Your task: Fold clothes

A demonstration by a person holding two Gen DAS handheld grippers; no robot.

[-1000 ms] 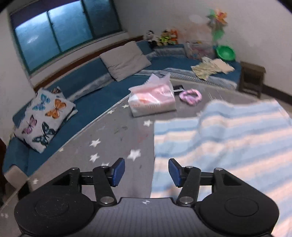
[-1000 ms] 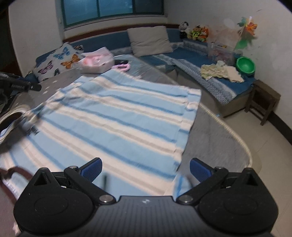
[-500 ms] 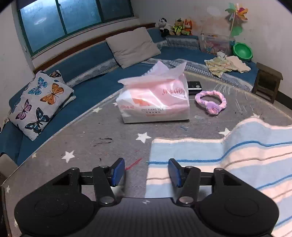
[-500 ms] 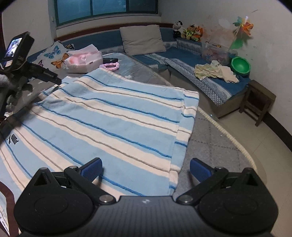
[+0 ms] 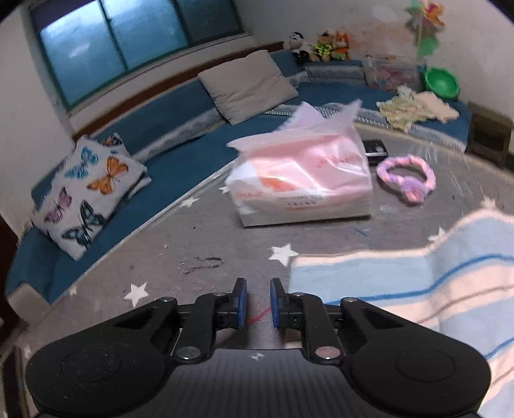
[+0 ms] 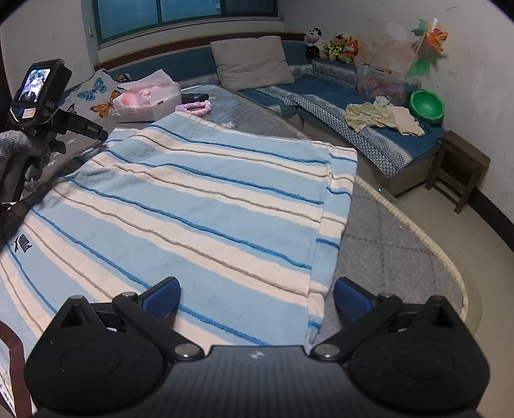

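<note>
Here, striped garment edge, bare table beside

Blue corner sofa (dark window above)

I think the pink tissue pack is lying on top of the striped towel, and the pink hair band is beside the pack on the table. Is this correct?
Not quite. The tissue pack does not lie on the striped towel; it stands on the bare grey star-patterned table, clear of the towel's far edge. The left wrist view shows the gap between them. The rest holds: the pink hair band lies beside the pack on the table.
</note>
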